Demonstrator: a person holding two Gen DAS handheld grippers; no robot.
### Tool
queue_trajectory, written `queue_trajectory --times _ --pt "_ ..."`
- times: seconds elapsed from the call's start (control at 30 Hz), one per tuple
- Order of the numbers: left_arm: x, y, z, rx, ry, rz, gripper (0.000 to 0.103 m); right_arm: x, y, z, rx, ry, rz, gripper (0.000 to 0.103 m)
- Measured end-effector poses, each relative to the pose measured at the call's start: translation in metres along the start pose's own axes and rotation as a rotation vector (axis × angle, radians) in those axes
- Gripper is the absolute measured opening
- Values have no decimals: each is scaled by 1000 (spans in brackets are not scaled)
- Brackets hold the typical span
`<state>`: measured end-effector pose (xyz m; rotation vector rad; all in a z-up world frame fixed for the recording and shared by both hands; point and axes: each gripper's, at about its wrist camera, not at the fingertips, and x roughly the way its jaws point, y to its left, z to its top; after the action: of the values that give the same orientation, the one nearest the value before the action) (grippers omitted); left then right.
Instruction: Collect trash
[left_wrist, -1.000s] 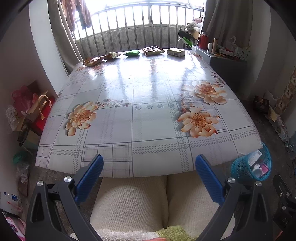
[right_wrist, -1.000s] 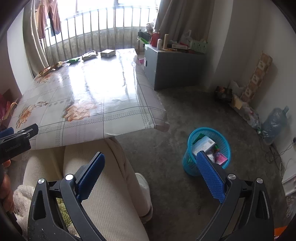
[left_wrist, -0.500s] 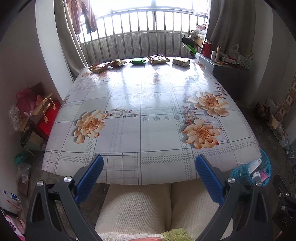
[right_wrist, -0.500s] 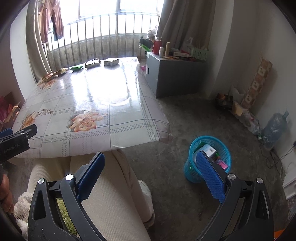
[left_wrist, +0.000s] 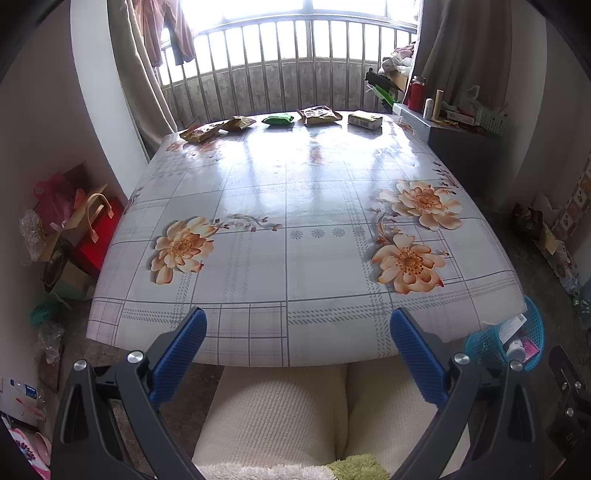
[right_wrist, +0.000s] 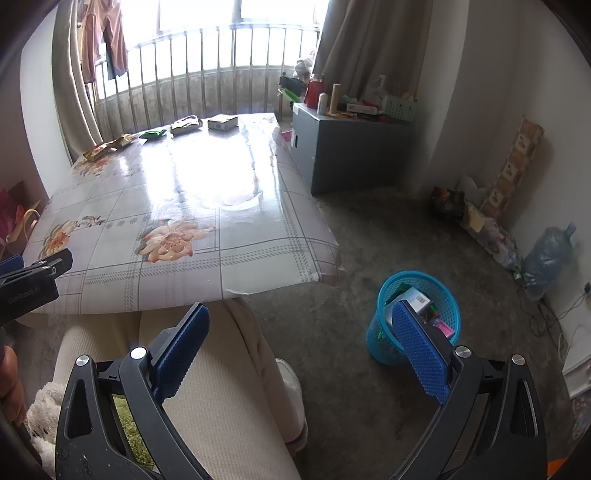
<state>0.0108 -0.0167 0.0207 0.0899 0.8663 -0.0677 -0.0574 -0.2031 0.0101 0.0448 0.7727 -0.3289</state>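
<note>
The left gripper (left_wrist: 298, 341), black-framed with ribbed blue pads (left_wrist: 180, 357), hangs with its jaws spread wide and nothing between them, just short of the near edge of the table covered in a glossy floral-and-check oilcloth (left_wrist: 258, 332); below it lie the seated person's cream ribbed trousers (left_wrist: 280, 410). Far ahead of this gripper, along the table's distant edge by the barred window railing (left_wrist: 288, 66), the trash sits in a row: a yellow-brown flat snack wrapper (left_wrist: 199, 133) furthest to the left, a crumpled brown wrapper (left_wrist: 239, 123) just beside it, a green packet (left_wrist: 277, 119) straight ahead, a brown-and-green pouch (left_wrist: 319, 114) a little to the right, and a small pale cardboard box (left_wrist: 365, 120) further right. The right gripper (right_wrist: 300, 338) is likewise spread open and empty, held over the person's lap beside the table's near right corner. Its right-hand pad overlaps, in its own view, the blue plastic mesh waste basket (right_wrist: 448, 306) standing on the grey concrete floor (right_wrist: 369, 236) ahead and to the right, already holding a white box and some coloured scraps. Ahead of it and to the left the same row of trash lies at the table's far end, well apart from both grippers. A grey cabinet (right_wrist: 354, 155) stands beyond the table's right side.
</note>
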Motion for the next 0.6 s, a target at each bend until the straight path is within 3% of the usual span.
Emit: queue_trajectory --times 0.6 --pt "-3 -3 0 19 -1 0 97 -2 -1 3 2 -4 0 95"
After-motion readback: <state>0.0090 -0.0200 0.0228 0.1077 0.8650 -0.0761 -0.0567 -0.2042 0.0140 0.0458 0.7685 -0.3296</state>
